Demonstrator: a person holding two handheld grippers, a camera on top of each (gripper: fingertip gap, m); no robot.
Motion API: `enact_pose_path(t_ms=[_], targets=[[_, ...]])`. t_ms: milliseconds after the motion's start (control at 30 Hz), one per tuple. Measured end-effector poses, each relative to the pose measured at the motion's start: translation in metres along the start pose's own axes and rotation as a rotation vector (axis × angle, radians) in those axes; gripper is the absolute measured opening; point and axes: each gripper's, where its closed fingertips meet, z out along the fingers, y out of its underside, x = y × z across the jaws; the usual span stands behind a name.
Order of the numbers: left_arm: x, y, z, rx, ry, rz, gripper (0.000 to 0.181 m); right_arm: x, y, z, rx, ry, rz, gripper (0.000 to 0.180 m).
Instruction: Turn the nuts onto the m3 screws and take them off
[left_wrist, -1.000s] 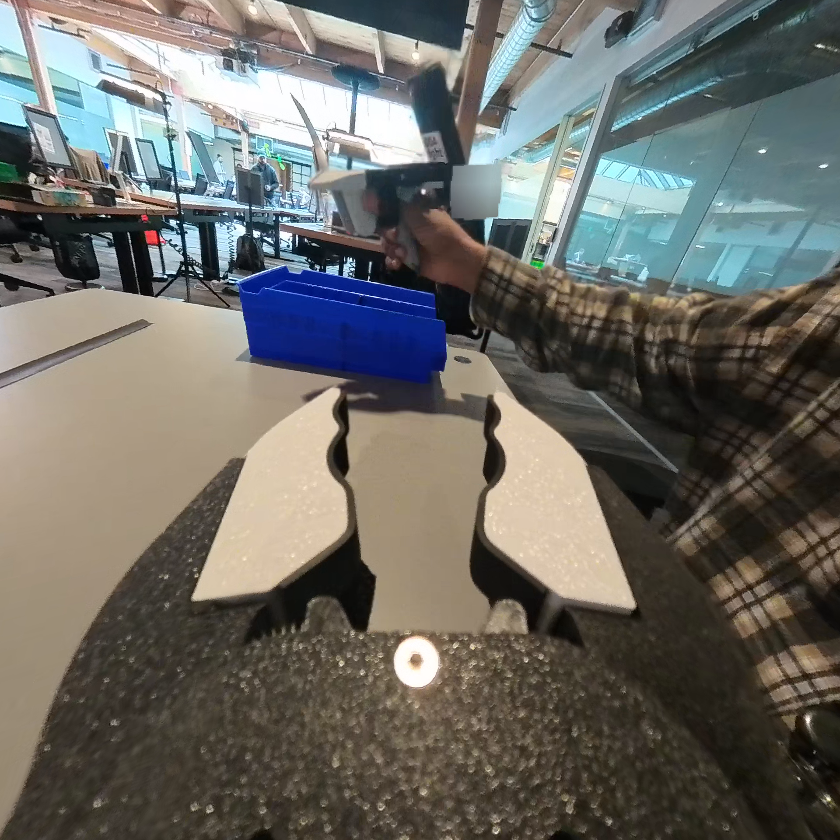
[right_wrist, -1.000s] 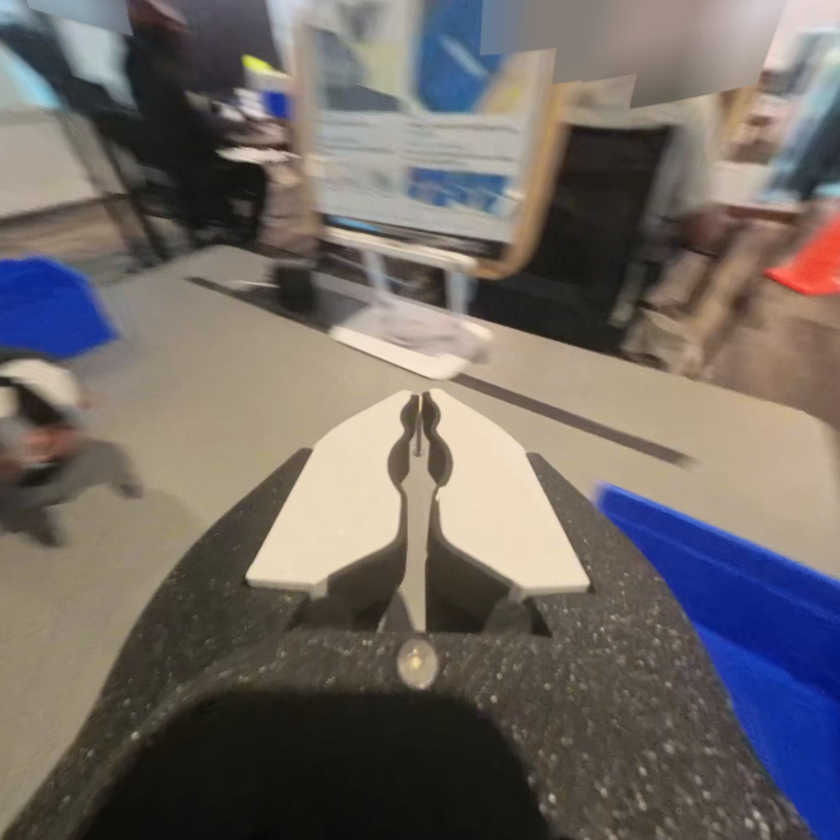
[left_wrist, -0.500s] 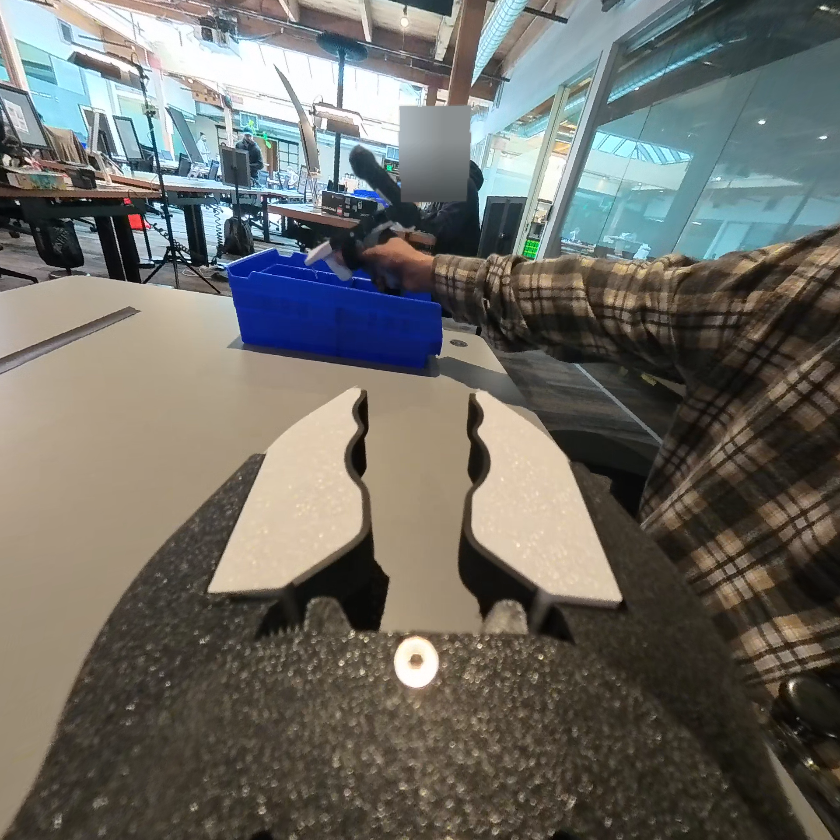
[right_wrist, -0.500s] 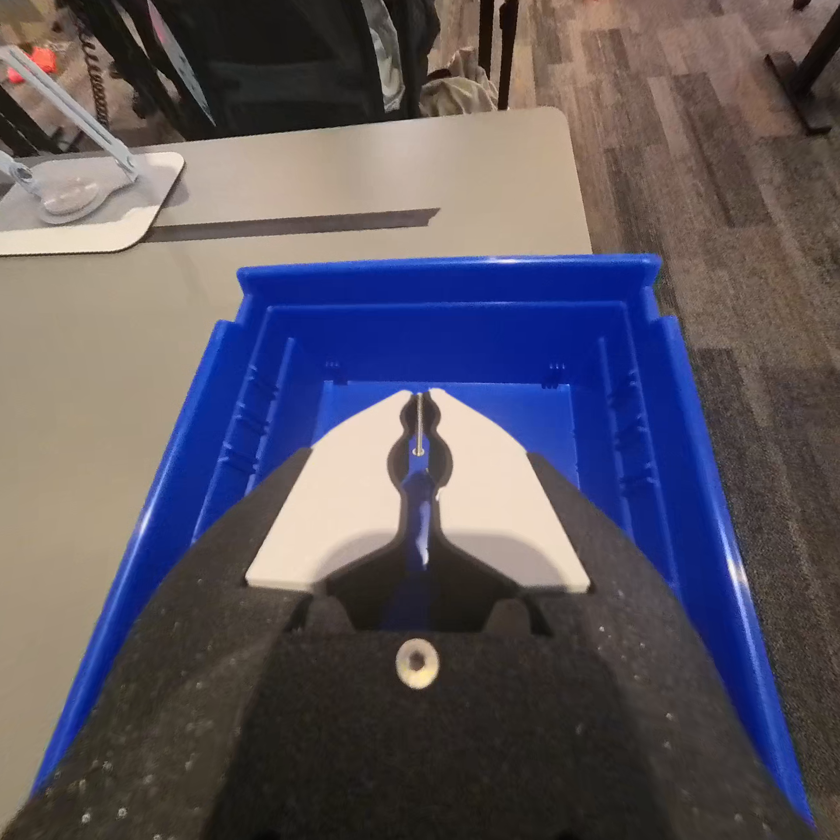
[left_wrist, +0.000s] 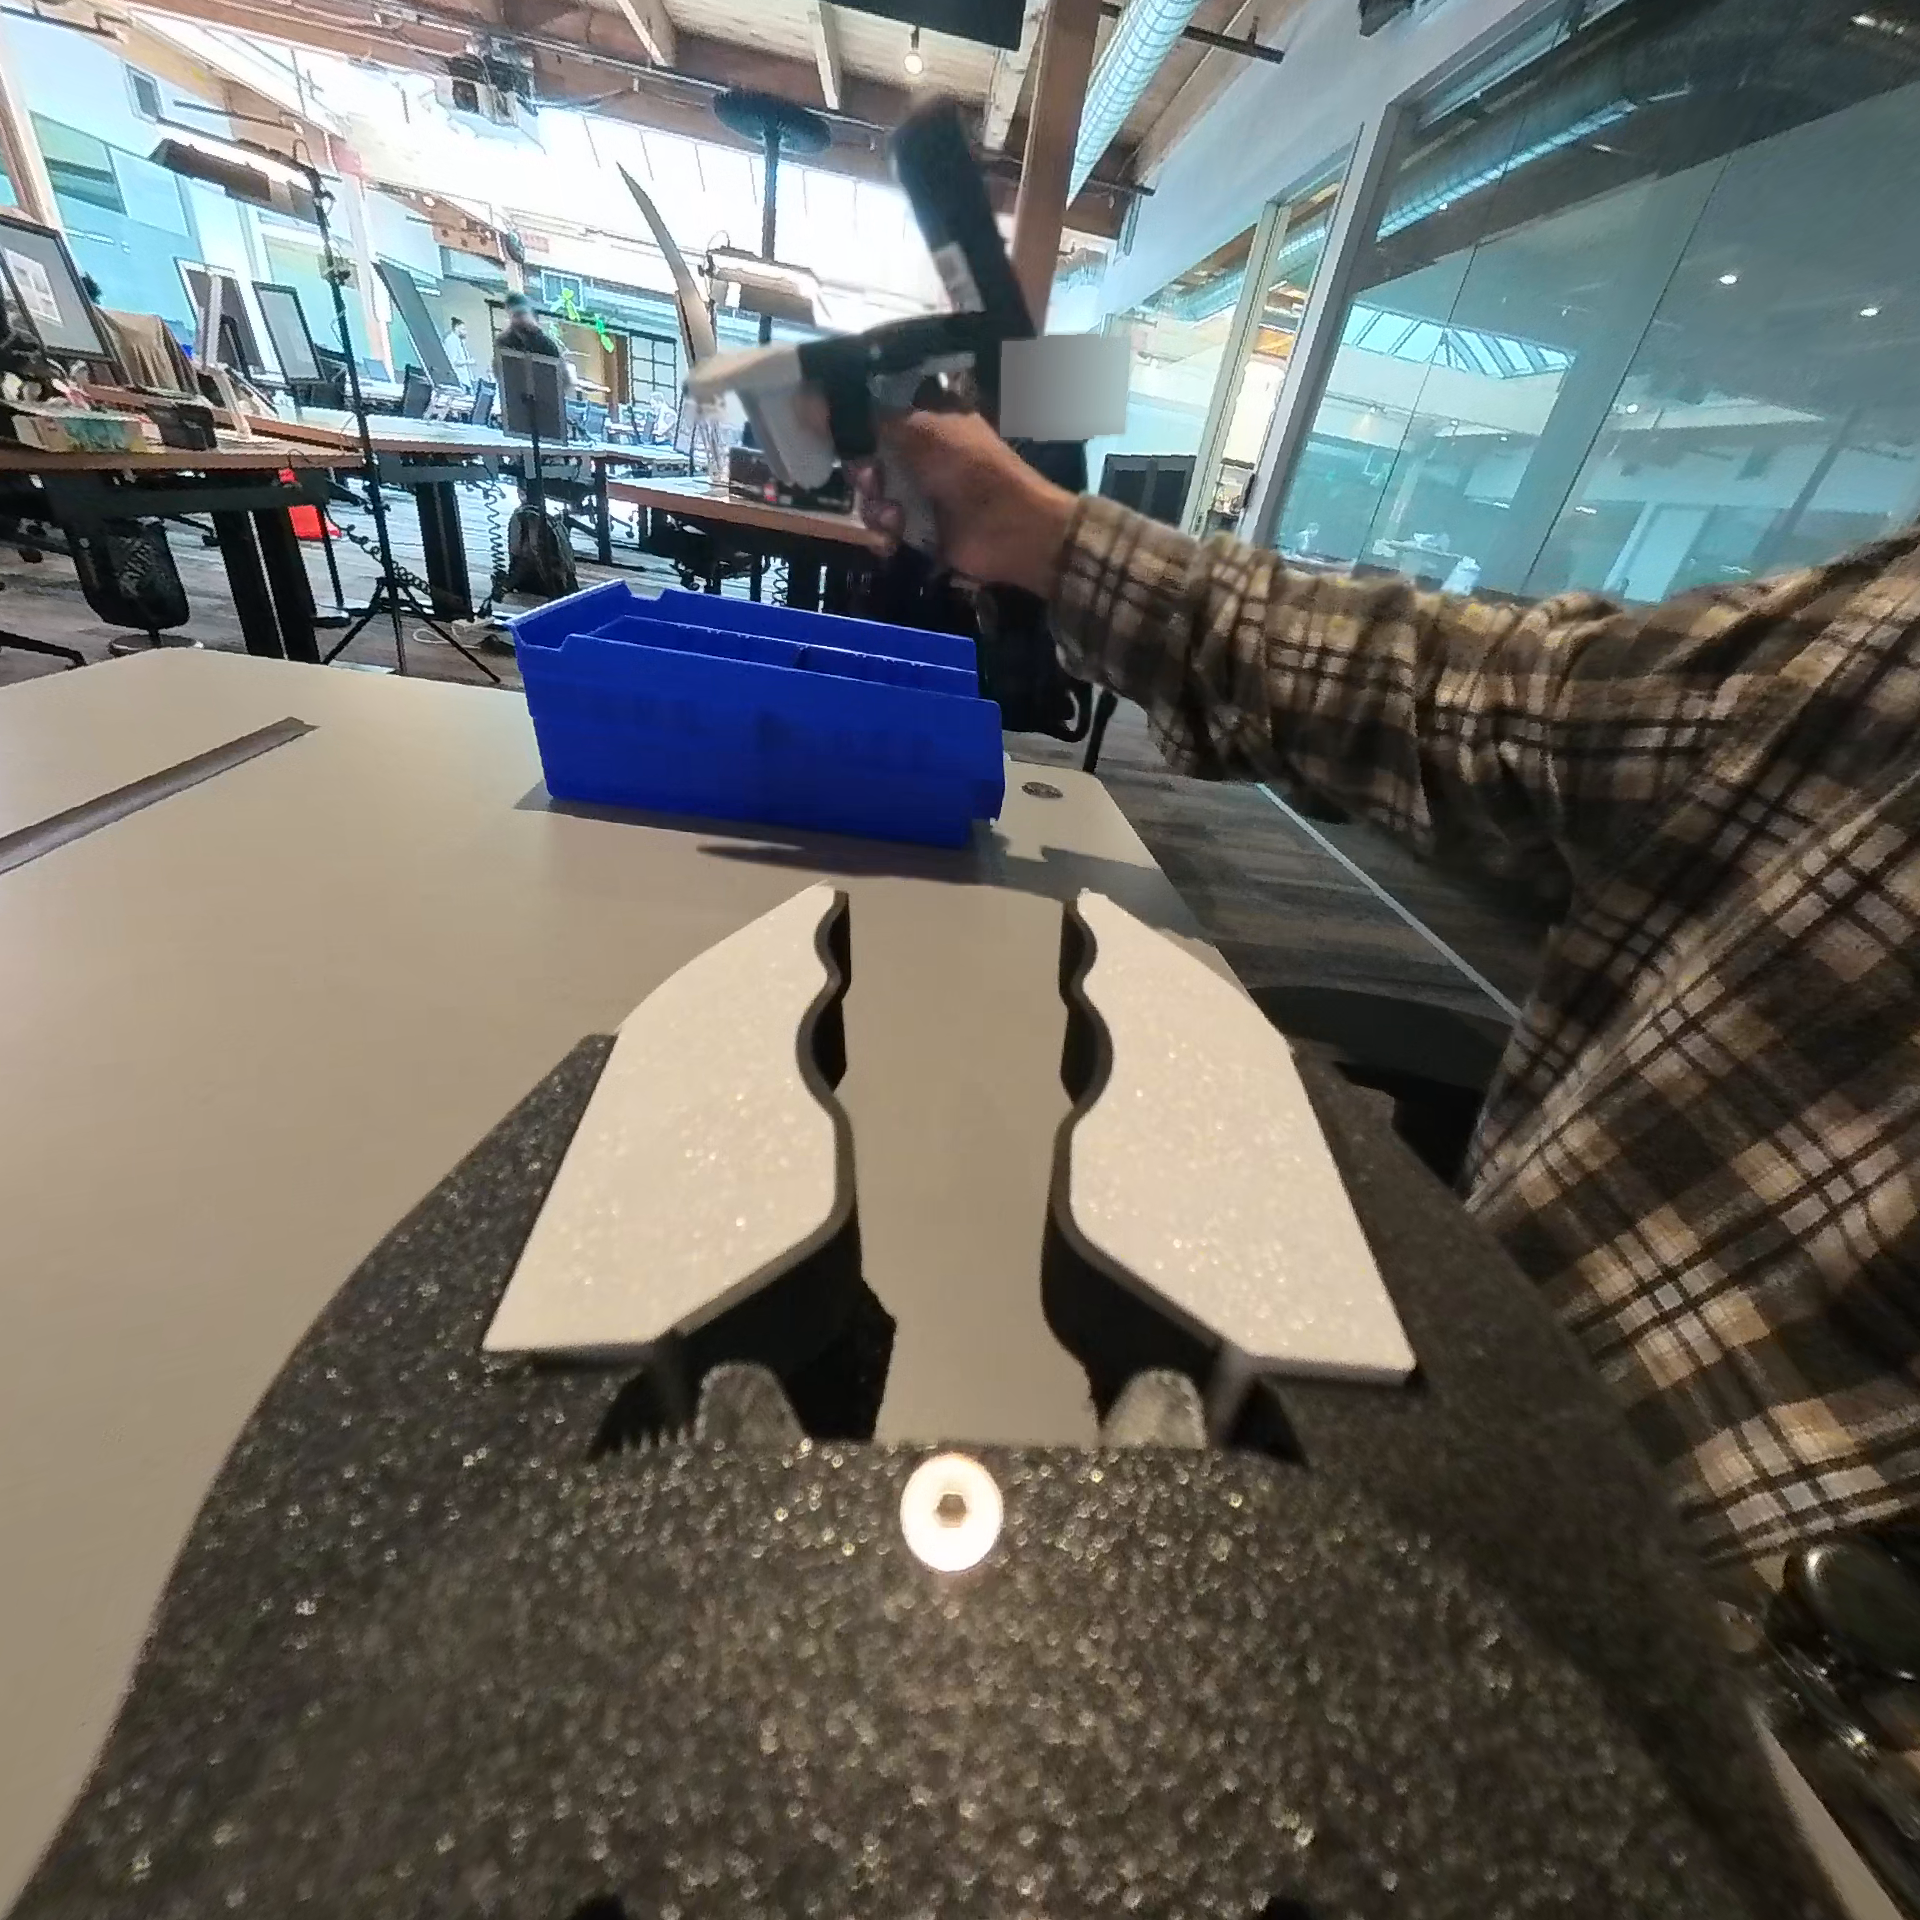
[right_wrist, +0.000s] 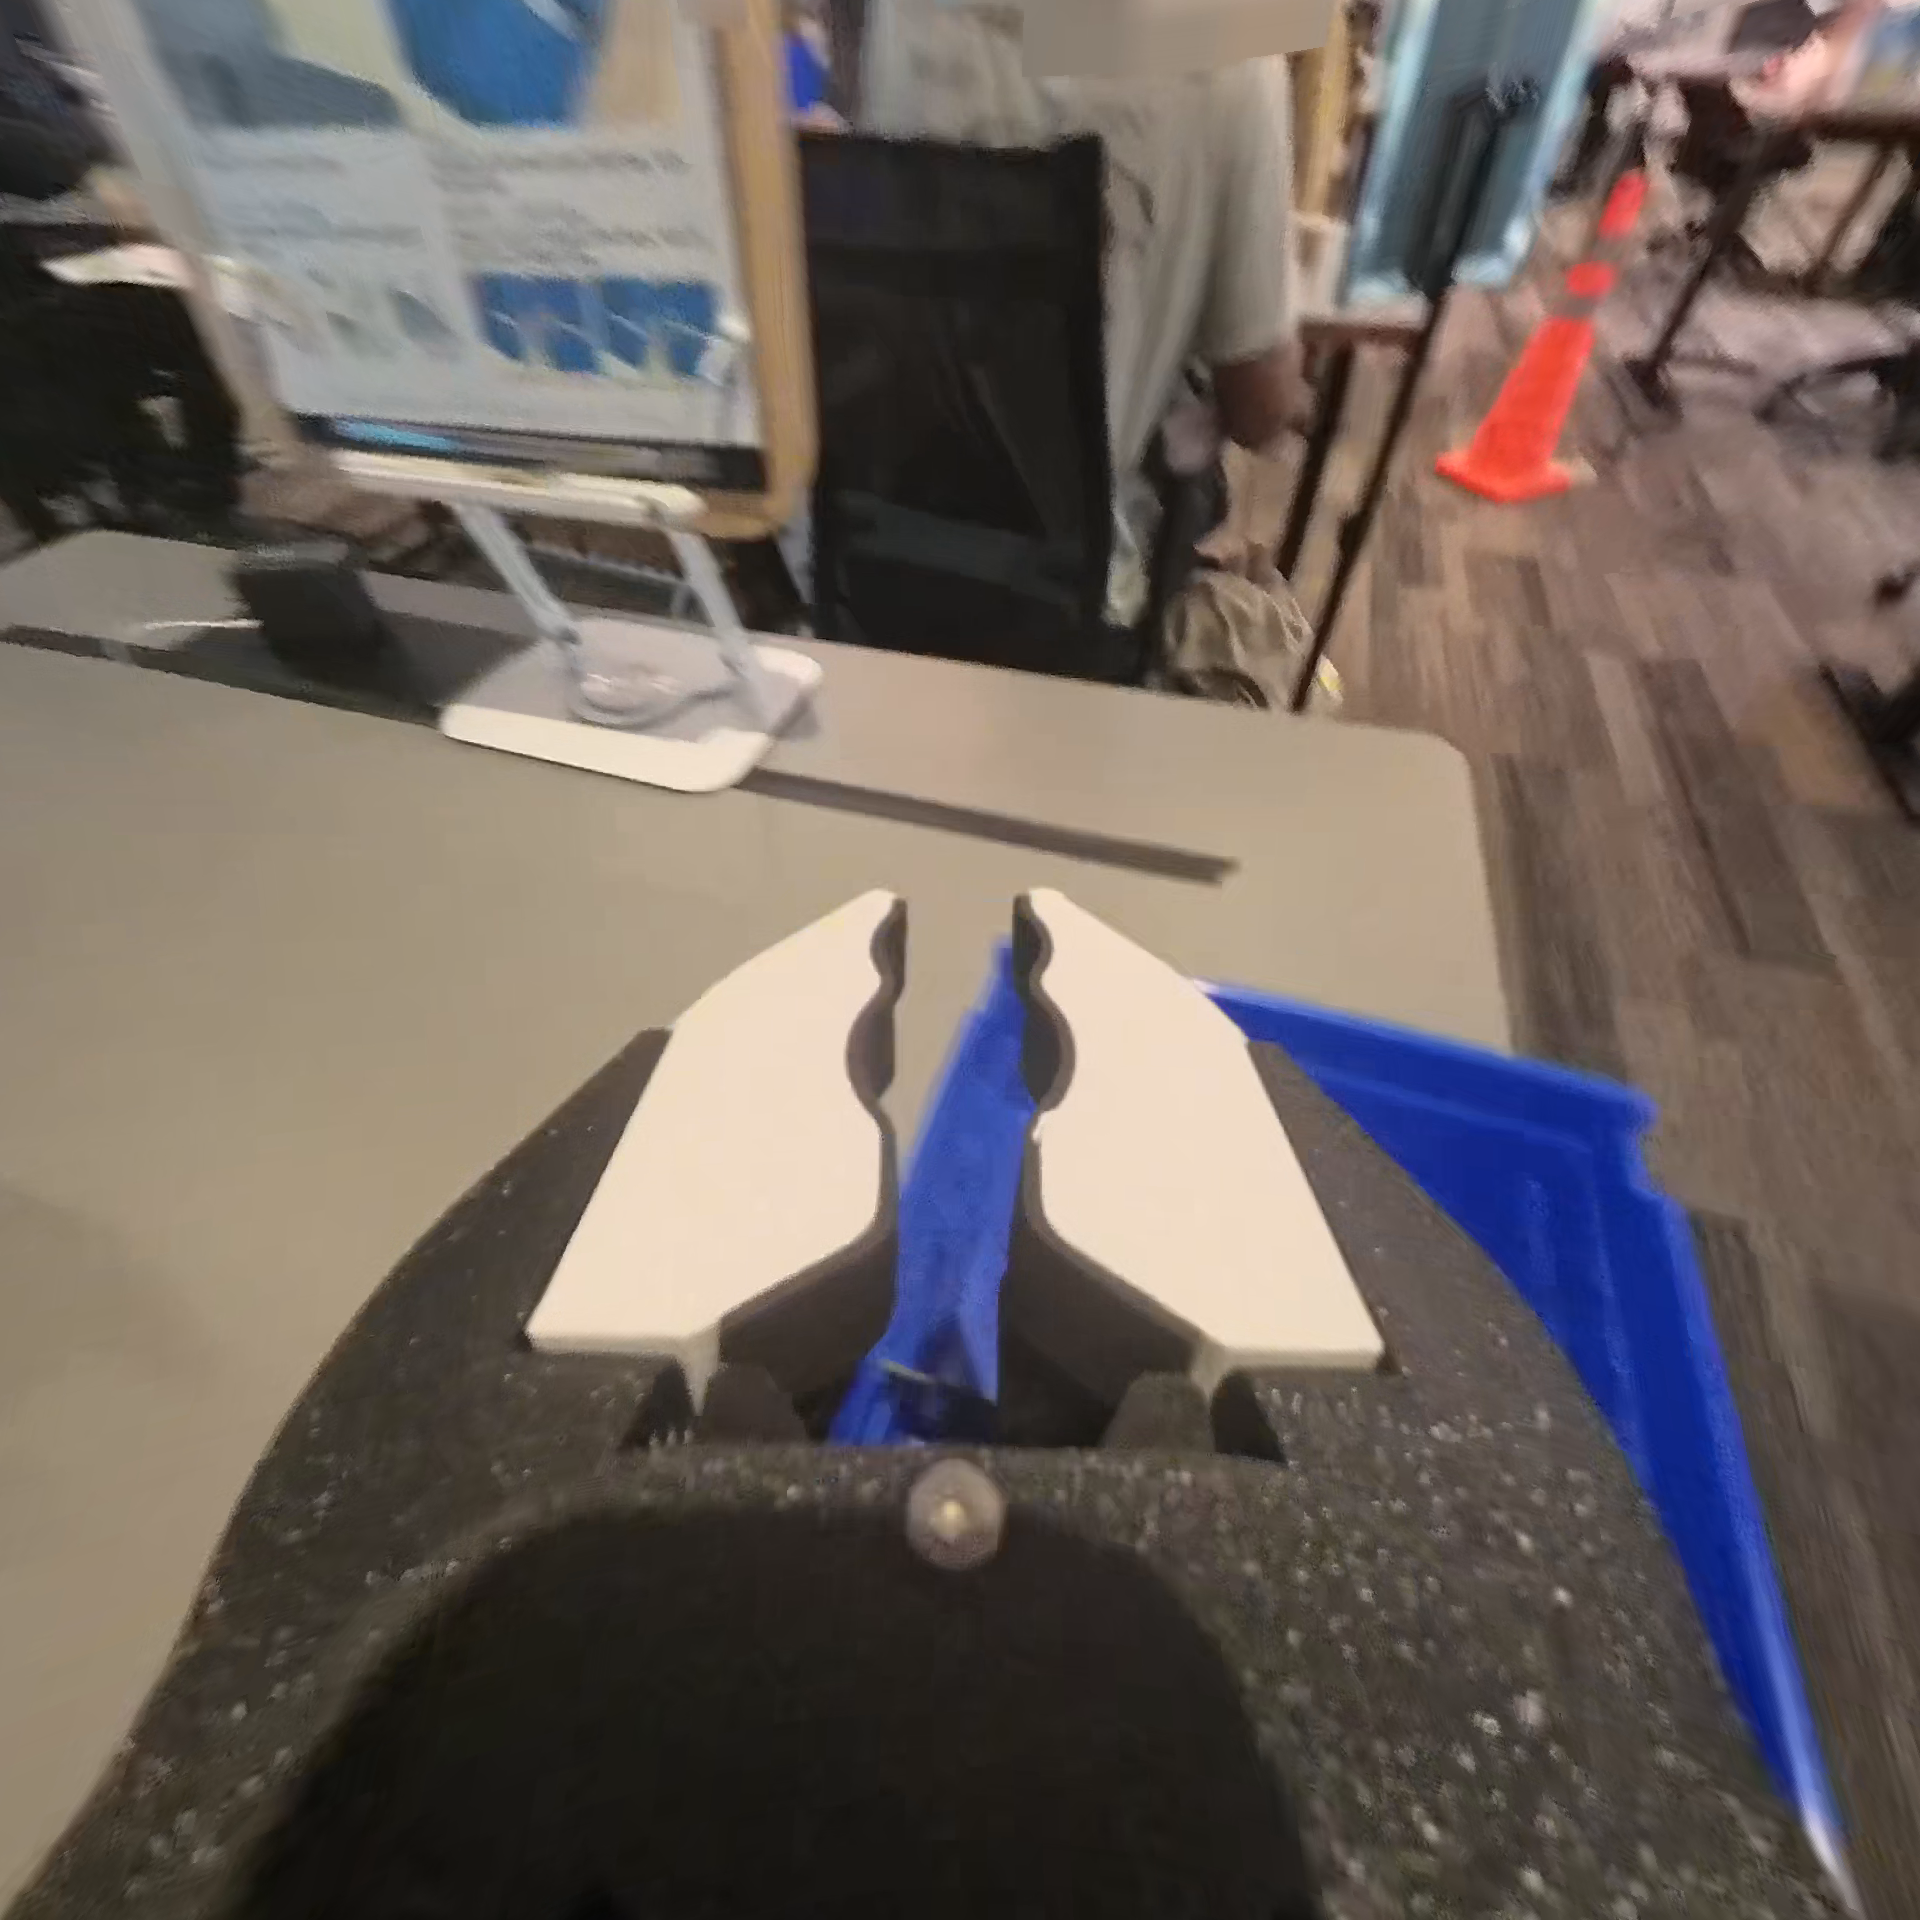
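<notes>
My left gripper (left_wrist: 954, 906) is open and empty, low over the grey table (left_wrist: 260, 987), pointing at a blue bin (left_wrist: 758, 732) that stands near the table's far right corner. My right gripper (right_wrist: 958, 909) is open with nothing between its fingers. In the left wrist view it (left_wrist: 717, 379) is held by a hand high above the bin, pointing left. In the right wrist view the blue bin (right_wrist: 1475, 1143) lies below and to the right of the fingers. No screw or nut shows in either view; the bin's inside is hidden.
A white stand base (right_wrist: 634, 717) sits on the table behind a dark seam (right_wrist: 987, 826). The table's right edge drops to wood floor, with an orange cone (right_wrist: 1527, 384) farther off. A plaid sleeve (left_wrist: 1558, 831) crosses the right of the left wrist view. One gripper's finger ends stand about 40 cm off the other's.
My right gripper was shut on a thin screw, dipped into the blue bin, then opened and rose; the screw is gone from its fingers. My left gripper stayed open and narrowed a little.
</notes>
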Motion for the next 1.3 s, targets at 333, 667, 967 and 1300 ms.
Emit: enact_pose_path(t_ms=[333, 667, 967, 1300], targets=[[-0.001, 0.001, 0.0, -0.004, -0.006, 0.003, 0.037, -0.227, 0.025, 0.025, 0.153, -0.455, -0.136, 0.021], [-0.004, 0.003, -0.001, -0.008, -0.019, 0.002, 0.037, -0.273, 0.095, 0.064, 0.159, -0.516, -0.064, 0.021], [-0.009, -0.029, -0.028, 0.015, -0.161, 0.109, 0.039, -0.269, 0.106, 0.062, 0.142, -0.5, -0.1, 0.022], [0.008, -0.134, -0.227, -0.072, -0.744, 0.299, 0.052, -0.255, 0.107, 0.068, 0.139, -0.444, -0.064, 0.066]])
